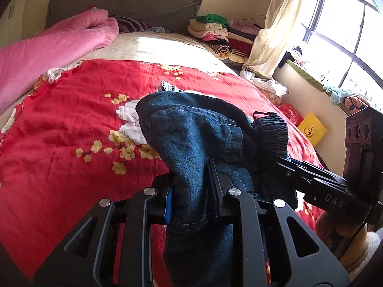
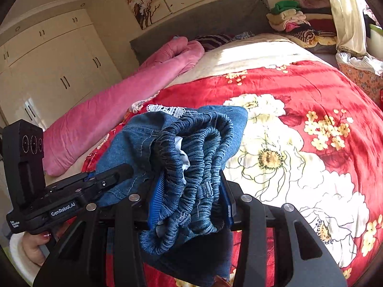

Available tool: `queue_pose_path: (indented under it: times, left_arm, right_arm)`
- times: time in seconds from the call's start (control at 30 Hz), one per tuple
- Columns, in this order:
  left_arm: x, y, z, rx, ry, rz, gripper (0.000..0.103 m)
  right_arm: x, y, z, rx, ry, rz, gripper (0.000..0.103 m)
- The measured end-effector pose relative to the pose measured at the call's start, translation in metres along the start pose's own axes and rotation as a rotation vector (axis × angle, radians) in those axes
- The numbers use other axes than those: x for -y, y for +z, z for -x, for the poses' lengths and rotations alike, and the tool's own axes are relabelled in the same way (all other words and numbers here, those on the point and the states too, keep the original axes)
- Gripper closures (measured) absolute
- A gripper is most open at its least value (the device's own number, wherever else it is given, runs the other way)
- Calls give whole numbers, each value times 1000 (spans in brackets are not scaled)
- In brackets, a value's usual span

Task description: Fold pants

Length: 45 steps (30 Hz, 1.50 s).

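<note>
A pair of dark blue denim pants [image 1: 191, 138] with a gathered elastic waistband [image 2: 191, 157] hangs bunched above the red flowered bedspread [image 1: 71, 119]. My left gripper [image 1: 191, 191] is shut on a fold of the denim, which drapes over and below its fingers. My right gripper [image 2: 191, 201] is shut on the bunched waistband, its blue pads [image 2: 156, 198] pressing both sides. In the left wrist view the right gripper [image 1: 282, 165] reaches in from the right into the cloth. In the right wrist view the left gripper [image 2: 115, 177] comes in from the left. A white lace trim [image 2: 165, 108] peeks behind the pants.
A rolled pink quilt [image 2: 124, 100] lies along the bed's left side. Folded clothes [image 1: 213, 28] are stacked by the grey headboard [image 1: 124, 4]. A cream curtain [image 1: 275, 28], a window, red and yellow boxes [image 1: 311, 129] are to the right. A white wardrobe [image 2: 52, 64] stands at the left.
</note>
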<state>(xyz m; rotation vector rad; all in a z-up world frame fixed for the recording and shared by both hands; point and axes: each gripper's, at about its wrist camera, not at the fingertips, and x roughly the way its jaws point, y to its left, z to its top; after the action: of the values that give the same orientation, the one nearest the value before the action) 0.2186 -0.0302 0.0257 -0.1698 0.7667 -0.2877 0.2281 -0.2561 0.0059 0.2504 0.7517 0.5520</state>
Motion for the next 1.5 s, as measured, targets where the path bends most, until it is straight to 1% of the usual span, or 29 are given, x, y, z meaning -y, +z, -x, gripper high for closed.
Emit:
queue_pose_path:
  times: [0.1, 0.17, 0.2, 0.23, 0.27, 0.33, 0.43, 0.5, 0.57, 0.63, 0.73, 0.9, 0.97, 1.03, 1.17, 1.27, 1.4, 1.5]
  left_arm:
    - [-12, -15, -24, -82, 15, 32, 86]
    - [-21, -25, -36, -130, 21, 66, 83]
    - [-24, -30, -39, -140, 30, 73, 76]
    - [-27, -33, -40, -143, 34, 80, 71]
    - [-30, -35, -41, -146, 34, 87, 70]
    - [-34, -38, -41, -146, 39, 99, 63]
    - [-37, -41, -44, -150, 46, 105, 59]
    - [-36, -42, -43, -145, 53, 97, 59]
    - [-34, -42, -41, -143, 59, 88, 58]
    - [-34, -42, -38, -136, 73, 82, 52]
    - [-34, -43, -32, -127, 80, 74, 48]
    - [-32, -46, -21, -113, 94, 64, 44]
    - [-33, -46, -17, -107, 98, 64, 42]
    - [-31, -46, -13, -100, 99, 65, 39]
    - [-29, -45, -1, -82, 102, 62, 37]
    - [-26, -43, 10, -63, 101, 58, 32]
    - [-19, -41, 27, -33, 103, 46, 23]
    - [-15, -41, 41, -12, 106, 35, 18]
  right_arm:
    - [16, -12, -22, -76, -2, -70, 64]
    - [26, -23, -37, -140, -20, -108, 61]
    - [29, -28, -42, -160, -32, -119, 60]
    - [33, -31, -44, -165, -33, -136, 58]
    - [36, -34, -44, -160, -21, -156, 57]
    - [40, -36, -45, -163, -17, -177, 54]
    - [41, -39, -48, -169, -25, -186, 51]
    - [39, -39, -47, -166, -26, -187, 49]
    - [37, -39, -44, -161, -33, -183, 43]
    - [35, -39, -39, -155, -39, -174, 39]
    - [33, -41, -30, -142, -53, -170, 32]
    - [30, -44, -18, -123, -76, -153, 25]
    - [29, -45, -13, -116, -88, -148, 20]
    - [28, -46, -7, -105, -97, -145, 19]
    - [26, -47, 5, -87, -108, -143, 16]
    - [22, -47, 18, -62, -122, -127, 12]
    - [16, -48, 38, -24, -131, -117, 10]
    - [7, -48, 55, 7, -146, -86, 8]
